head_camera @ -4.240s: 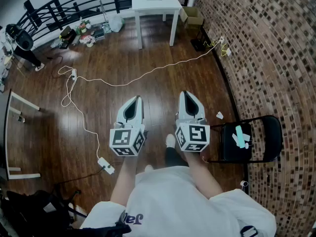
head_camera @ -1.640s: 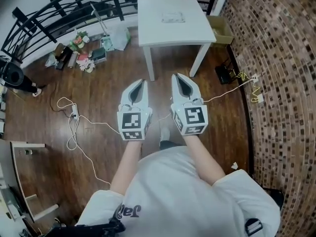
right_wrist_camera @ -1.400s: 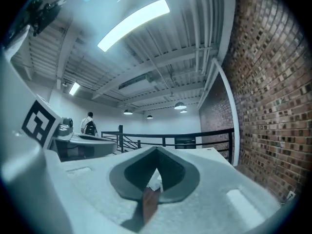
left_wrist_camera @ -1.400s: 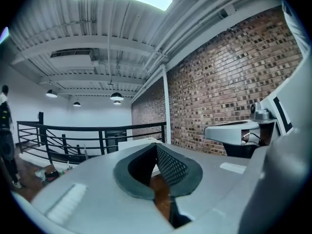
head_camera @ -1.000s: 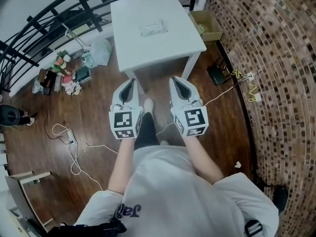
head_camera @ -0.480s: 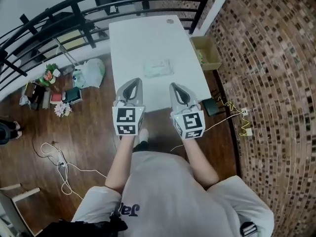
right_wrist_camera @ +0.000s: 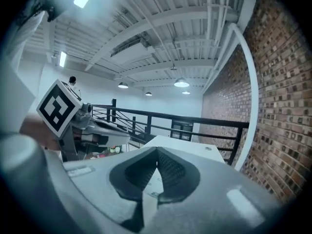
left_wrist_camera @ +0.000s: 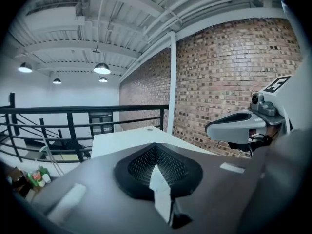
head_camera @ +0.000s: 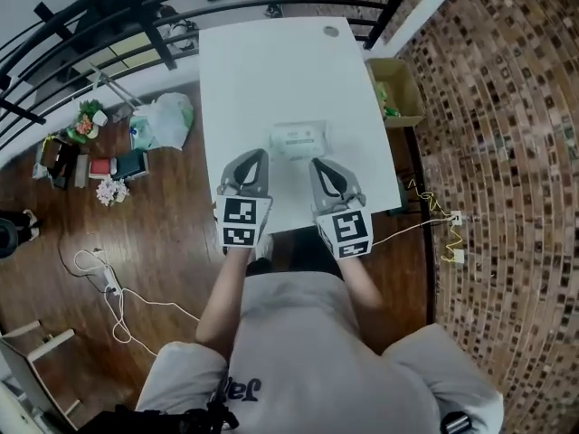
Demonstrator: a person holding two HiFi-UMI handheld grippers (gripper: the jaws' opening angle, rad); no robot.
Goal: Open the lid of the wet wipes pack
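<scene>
Both grippers have come forward with the person, who has walked up to the white table (head_camera: 271,70). A second ago the table stood ahead of them across bare wooden floor (head_camera: 172,233); now both sets of tips hang over its near end.

From where I stand, the left gripper (head_camera: 257,155) and the right gripper (head_camera: 317,162) sit side by side, a gap between them, both pointing away from the person and tipped a little down. Each has its jaws pressed together with nothing between them; the dark ribbed pads meet at the tip in both gripper views.

The wet wipes pack (head_camera: 298,139) lies flat on the table just ahead of the tips, in line with the gap between the two grippers and a touch nearer the right one. Neither gripper looks to be touching it. Its lid is too small to make out from above.

Beyond the pack, past the far end of the table, runs a black railing (head_camera: 109,12). Off to the right gripper's side a cardboard box (head_camera: 395,87) sits on the floor against the brick wall (head_camera: 507,107). Off to the left gripper's side there is a plastic bag (head_camera: 168,116), and nearer the person a white cable (head_camera: 113,287) trails across the boards.
</scene>
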